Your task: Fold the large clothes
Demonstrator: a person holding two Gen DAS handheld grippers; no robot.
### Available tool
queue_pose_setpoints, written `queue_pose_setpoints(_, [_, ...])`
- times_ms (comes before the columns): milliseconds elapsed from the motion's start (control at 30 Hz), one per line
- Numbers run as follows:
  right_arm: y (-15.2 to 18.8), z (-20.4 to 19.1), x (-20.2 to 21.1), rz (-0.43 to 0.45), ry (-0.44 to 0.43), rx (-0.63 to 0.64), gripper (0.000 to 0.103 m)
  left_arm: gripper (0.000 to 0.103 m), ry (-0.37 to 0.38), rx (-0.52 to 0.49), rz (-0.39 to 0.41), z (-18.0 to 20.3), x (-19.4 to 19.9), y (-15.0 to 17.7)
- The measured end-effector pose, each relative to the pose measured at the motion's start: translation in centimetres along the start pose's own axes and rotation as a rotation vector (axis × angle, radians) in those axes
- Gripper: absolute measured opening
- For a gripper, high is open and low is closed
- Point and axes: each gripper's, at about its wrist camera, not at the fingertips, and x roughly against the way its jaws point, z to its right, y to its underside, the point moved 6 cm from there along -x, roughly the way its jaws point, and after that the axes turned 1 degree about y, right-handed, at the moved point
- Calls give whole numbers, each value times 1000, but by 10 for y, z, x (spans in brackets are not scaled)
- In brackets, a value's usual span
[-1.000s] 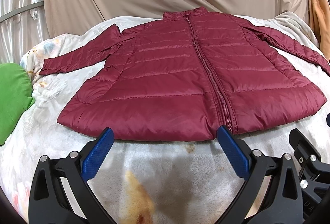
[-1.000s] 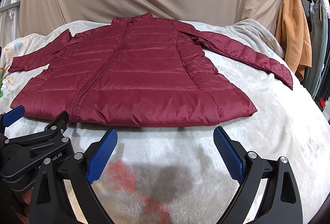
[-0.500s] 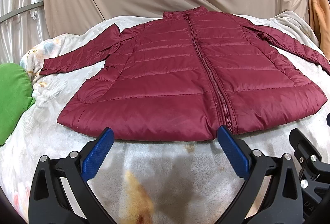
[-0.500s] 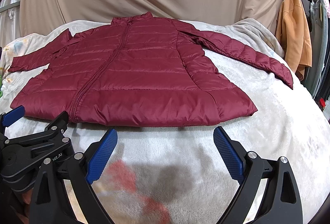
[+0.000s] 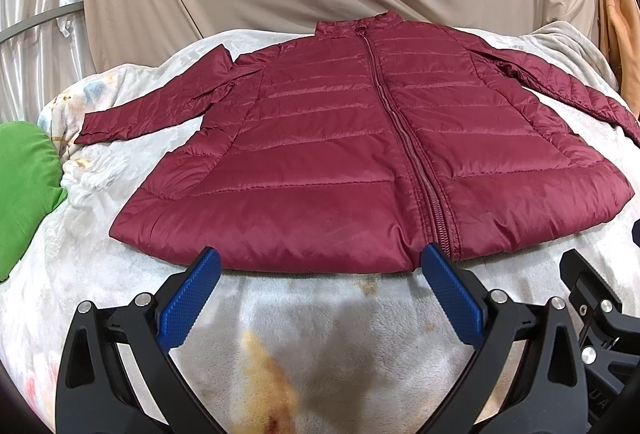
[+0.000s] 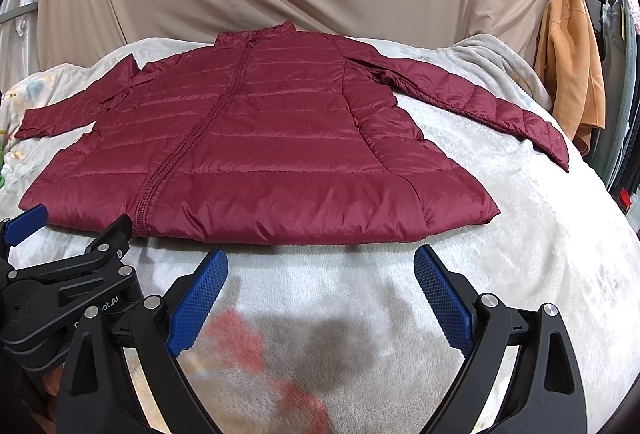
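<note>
The jacket (image 5: 360, 170) lies flat, unfolded on the bed (image 6: 540, 254); left tool (image 5: 320, 280) and right tool (image 6: 320, 284) gape wide, empty, at its near hem; every fold remains.

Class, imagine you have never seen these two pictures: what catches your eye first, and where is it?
The maroon quilted puffer jacket dominates, spread flat and zipped on the pale fleece blanket, sleeves stretched out to both sides. Below its hem, the left tool and the right tool stand open with blue pads. A bright green cushion sits at the far left.

Bare blanket (image 6: 540, 266) (right side) beside jacket (image 6: 260, 154).
</note>
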Motion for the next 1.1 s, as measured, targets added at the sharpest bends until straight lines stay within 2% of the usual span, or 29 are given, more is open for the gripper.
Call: queue_pose_setpoints(1100, [2, -2, -2, -3, 0, 2, 92, 98, 0, 1, -1, 0, 0, 1])
